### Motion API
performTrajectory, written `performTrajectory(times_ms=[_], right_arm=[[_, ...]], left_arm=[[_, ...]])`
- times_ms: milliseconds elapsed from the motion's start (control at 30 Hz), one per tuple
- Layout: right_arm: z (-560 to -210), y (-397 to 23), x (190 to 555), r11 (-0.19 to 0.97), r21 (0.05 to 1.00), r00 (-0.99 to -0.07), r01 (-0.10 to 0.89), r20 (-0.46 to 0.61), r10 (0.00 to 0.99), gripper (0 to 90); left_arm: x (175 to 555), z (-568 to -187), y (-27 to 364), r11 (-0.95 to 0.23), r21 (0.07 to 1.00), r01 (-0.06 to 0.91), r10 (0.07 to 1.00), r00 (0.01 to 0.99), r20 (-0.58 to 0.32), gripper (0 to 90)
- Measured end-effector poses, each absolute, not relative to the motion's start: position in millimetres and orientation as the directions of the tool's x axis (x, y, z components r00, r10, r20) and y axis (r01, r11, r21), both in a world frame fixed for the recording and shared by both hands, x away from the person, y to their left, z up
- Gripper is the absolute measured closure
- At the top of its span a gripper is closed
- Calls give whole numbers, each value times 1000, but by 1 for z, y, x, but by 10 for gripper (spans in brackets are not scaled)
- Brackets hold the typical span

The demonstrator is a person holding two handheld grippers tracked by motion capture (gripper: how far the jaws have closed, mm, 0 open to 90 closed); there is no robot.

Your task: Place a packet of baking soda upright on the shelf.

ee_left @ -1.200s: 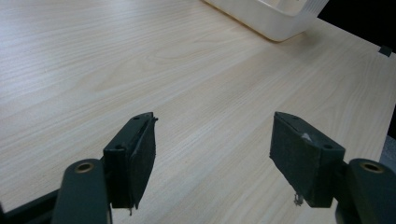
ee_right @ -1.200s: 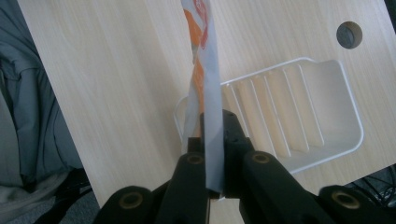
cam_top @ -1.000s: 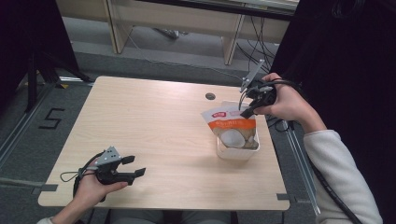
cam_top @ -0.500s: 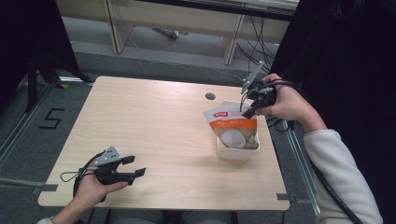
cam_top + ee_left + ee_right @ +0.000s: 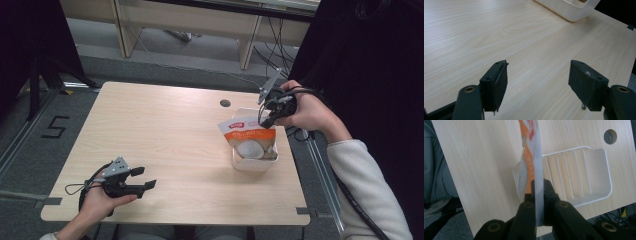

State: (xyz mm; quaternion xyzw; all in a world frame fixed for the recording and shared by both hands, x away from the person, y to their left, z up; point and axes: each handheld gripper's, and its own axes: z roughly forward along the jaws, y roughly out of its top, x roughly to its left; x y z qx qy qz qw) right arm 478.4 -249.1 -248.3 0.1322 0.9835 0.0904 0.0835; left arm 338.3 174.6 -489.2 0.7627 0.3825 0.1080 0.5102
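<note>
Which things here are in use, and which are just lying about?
In use:
- right tongs, shut on the pouch
- white basket under the pouch

Idle:
- left tongs, open above bare table
- cable hole

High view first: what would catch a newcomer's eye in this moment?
The orange-and-white pouch stands out, pinched at its top edge by the right gripper and hanging into the white plastic tray on the table's right side. At the near left corner of the wooden table, the left gripper sits low with its jaws wide open, holding nothing.
</note>
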Motion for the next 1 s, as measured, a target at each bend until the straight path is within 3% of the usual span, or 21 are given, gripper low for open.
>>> performTrajectory(times_ms=[1000], right_arm=[[-267,-252,482,949,197,-952,248,-135,276,900]], left_arm=[[339,-489,176,-204,864,461,687,696,-209,307]])
